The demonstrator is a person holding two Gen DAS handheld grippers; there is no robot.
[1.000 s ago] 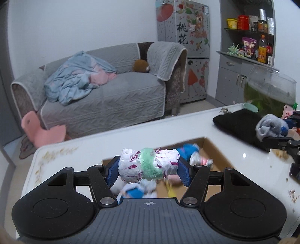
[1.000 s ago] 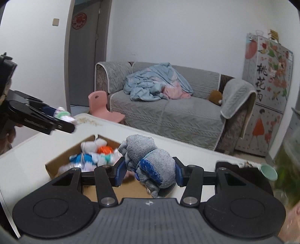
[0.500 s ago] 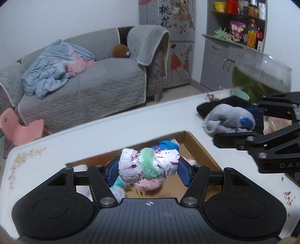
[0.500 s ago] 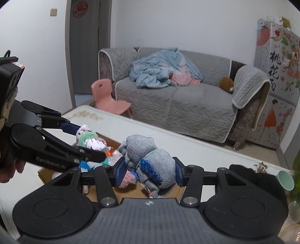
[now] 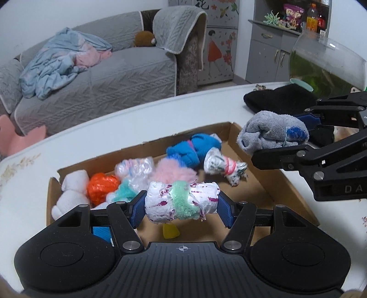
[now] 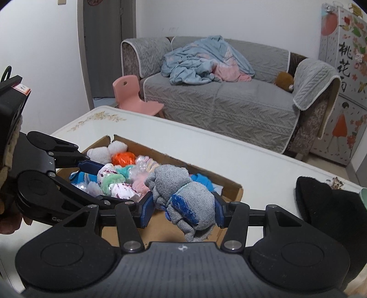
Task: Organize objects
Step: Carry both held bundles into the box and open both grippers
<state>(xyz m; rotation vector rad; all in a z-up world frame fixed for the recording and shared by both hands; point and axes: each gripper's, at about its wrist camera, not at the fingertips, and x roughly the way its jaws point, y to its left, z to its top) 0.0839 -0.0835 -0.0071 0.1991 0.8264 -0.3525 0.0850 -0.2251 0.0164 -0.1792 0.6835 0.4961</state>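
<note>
Your left gripper (image 5: 182, 207) grips a white roll (image 5: 181, 202), your right gripper (image 6: 182, 207) a grey sock bundle (image 6: 181, 197); both remain to drop into the half-filled cardboard box (image 5: 270, 190), open toward 3 o'clock.

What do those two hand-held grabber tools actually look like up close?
Both are matte black plastic. Each has a ribbed body, two round discs, silver screws and linkage arms ending in blue ribbed pads. The right gripper carries pale lettering; the left gripper too, partly hidden.

A grey sofa (image 6: 220, 96) stands against the white wall (image 6: 206, 18), beside a pink chair (image 6: 135, 96).
</note>
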